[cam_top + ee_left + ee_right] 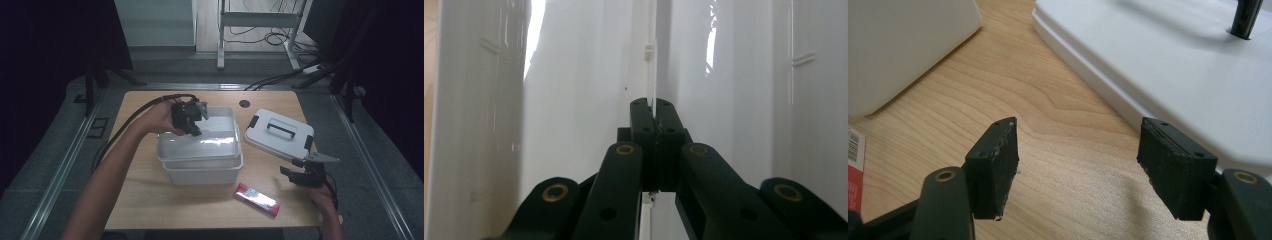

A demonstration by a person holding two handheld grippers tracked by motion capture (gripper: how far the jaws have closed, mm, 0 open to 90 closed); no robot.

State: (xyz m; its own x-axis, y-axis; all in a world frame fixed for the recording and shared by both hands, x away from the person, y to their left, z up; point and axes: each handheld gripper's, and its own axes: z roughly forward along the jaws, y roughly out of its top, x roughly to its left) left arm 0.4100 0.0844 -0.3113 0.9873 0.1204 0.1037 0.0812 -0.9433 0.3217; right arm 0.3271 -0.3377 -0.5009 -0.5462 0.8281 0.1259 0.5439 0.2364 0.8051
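Note:
A white inner tray [200,145] sits tilted in a white box [205,174] at the middle of the table, its left end raised. My left gripper [194,120] is at the tray's back left corner. In the left gripper view the gripper [652,105] is shut on a thin white edge [652,65] of the tray [584,75]. My right gripper [289,167] hovers low over the table at the right. Its jaws stand open in the right gripper view [1078,155], with bare wood between them.
The box's white lid [279,132] with a black handle lies flat right of the box, close to my right gripper; its edge [1173,55] runs past the right jaw. A red packet [256,199] lies near the wooden table's [150,200] front edge.

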